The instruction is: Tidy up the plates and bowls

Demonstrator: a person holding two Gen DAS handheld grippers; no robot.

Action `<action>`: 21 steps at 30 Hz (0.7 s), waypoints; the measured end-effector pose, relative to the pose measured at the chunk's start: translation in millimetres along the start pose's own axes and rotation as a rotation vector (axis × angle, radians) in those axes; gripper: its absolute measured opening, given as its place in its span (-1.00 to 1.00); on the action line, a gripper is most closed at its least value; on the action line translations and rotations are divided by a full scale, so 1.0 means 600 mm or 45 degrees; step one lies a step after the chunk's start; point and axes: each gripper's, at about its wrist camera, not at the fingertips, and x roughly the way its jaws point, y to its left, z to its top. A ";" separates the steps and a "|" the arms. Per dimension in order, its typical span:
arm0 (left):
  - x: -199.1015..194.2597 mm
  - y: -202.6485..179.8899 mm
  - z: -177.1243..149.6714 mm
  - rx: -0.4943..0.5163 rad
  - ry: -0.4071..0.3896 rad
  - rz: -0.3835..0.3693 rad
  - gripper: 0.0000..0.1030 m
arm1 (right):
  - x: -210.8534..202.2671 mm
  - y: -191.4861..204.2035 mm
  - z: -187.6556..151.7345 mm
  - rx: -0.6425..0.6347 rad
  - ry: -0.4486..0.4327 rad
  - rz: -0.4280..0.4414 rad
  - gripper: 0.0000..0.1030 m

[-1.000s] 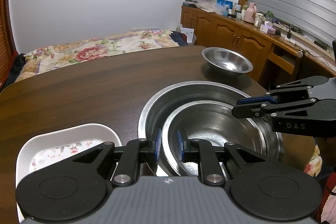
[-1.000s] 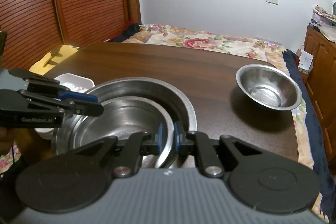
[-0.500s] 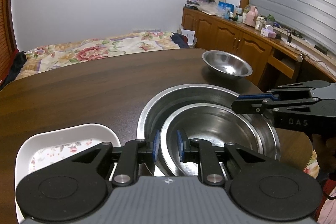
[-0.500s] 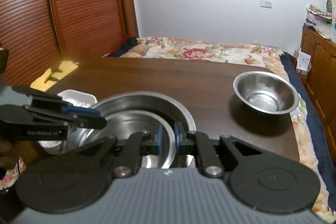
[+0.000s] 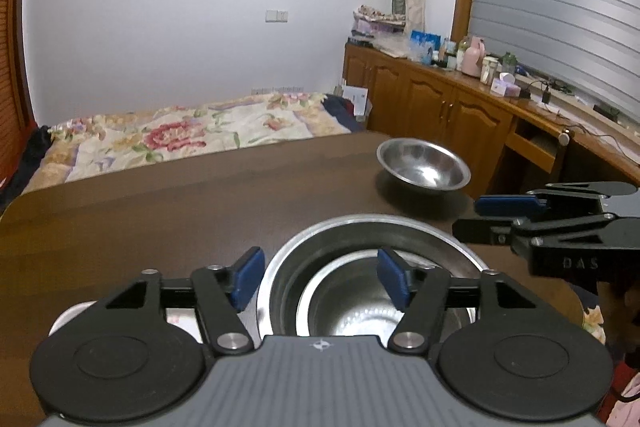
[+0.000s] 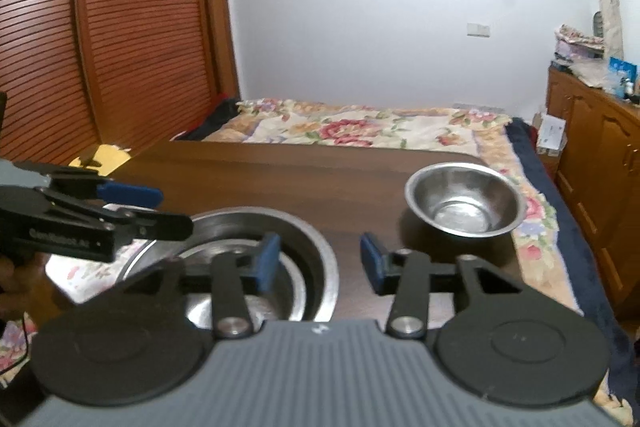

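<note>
A: Bowls: where are they sitting?
B: The medium bowl [image 5: 352, 311] is nesting inside the large bowl [image 5: 360, 231] on the table [image 5: 160, 227]; the small bowl [image 6: 464, 201] is sitting apart.
A: Tools?
B: The left tool [image 5: 320, 279] and right tool [image 6: 318, 261] are both gaping wide, gripping nothing.

Your left wrist view looks forward and slightly down over the table [image 5: 160, 219] from close above its near edge, facing the bed [image 5: 180, 131]. Your right wrist view sits just as close, angled the same way. Both share the nested bowls [image 5: 360, 247], the lone small bowl [image 6: 464, 199] and the bed.
</note>
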 end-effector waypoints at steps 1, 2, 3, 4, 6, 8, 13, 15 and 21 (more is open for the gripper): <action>0.001 -0.003 0.003 0.006 -0.006 0.006 0.35 | -0.001 -0.003 0.000 0.001 0.000 -0.011 -0.02; 0.001 -0.004 0.005 0.011 -0.014 0.011 0.38 | -0.002 -0.006 -0.001 0.003 -0.002 -0.019 0.02; 0.000 -0.006 0.007 0.013 -0.021 0.013 0.44 | -0.003 -0.008 -0.002 0.004 -0.008 -0.030 0.06; 0.000 -0.008 0.009 0.013 -0.027 0.013 0.48 | -0.004 -0.011 -0.002 0.004 -0.010 -0.039 0.07; -0.001 -0.009 0.013 0.013 -0.040 0.010 0.59 | -0.006 -0.016 -0.003 0.004 -0.018 -0.053 0.25; -0.003 -0.011 0.016 0.015 -0.053 0.006 0.68 | -0.009 -0.020 -0.004 0.009 -0.034 -0.068 0.45; -0.006 -0.015 0.025 0.020 -0.076 -0.001 0.75 | -0.014 -0.029 -0.007 0.014 -0.071 -0.090 0.88; -0.007 -0.017 0.028 0.027 -0.085 -0.001 0.77 | -0.014 -0.032 -0.009 0.019 -0.074 -0.093 1.00; -0.005 -0.025 0.038 0.039 -0.098 -0.006 0.81 | -0.017 -0.038 -0.009 0.030 -0.106 -0.131 1.00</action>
